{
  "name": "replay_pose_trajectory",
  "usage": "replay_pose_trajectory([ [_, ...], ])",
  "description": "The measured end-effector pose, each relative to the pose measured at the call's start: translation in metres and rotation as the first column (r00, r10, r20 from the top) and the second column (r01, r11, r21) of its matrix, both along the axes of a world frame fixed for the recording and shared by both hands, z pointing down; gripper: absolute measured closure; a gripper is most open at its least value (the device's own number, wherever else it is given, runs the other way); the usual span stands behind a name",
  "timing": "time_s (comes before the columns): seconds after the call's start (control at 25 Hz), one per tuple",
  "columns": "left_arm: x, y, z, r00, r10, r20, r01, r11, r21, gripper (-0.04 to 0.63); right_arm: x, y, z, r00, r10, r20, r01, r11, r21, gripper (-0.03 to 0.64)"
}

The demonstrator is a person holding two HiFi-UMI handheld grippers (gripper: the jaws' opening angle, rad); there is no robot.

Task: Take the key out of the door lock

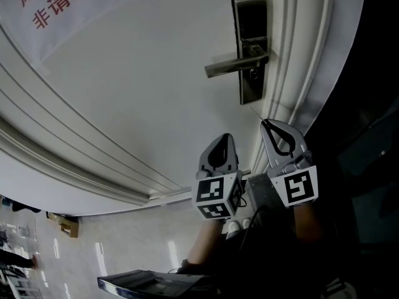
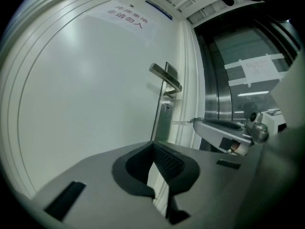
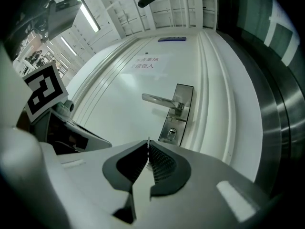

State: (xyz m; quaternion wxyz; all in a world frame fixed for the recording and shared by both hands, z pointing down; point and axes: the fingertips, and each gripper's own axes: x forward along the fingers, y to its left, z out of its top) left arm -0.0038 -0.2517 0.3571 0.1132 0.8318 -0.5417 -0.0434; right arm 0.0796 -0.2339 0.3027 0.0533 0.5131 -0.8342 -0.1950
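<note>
The white door carries a dark metal lock plate (image 1: 252, 42) with a lever handle (image 1: 235, 65). The keyhole (image 3: 171, 134) below the lever looks empty. My right gripper (image 1: 269, 124) hangs just below the plate, shut on a thin silver key (image 1: 257, 115). The left gripper view shows the key (image 2: 183, 122) sticking out of the right gripper's tip (image 2: 199, 123) toward the door. Edge-on, the key (image 3: 148, 143) is a sliver between the right gripper's pads. My left gripper (image 1: 225, 137) is beside it to the left, farther from the lock, shut with nothing in it (image 2: 153, 149).
A sign with red characters (image 1: 56, 5) is fixed high on the door. Curved moulding (image 1: 93, 161) runs across the door, and the white frame (image 1: 308, 55) stands right of the lock. A steel and glass panel (image 2: 228, 89) lies beyond it. A cardboard box (image 1: 65, 224) sits on the tiled floor.
</note>
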Motion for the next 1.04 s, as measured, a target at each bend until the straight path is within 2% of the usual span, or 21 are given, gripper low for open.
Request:
replay_pose_trajectory([
  [1.04,0.0014,0.0036,-0.0060,1.000,-0.003,0.007,0.003,1.000,0.012,0.595,0.0019,0.0028,-0.0049,1.000,-0.004,0.002,0.004,1.000,0.008,0.606],
])
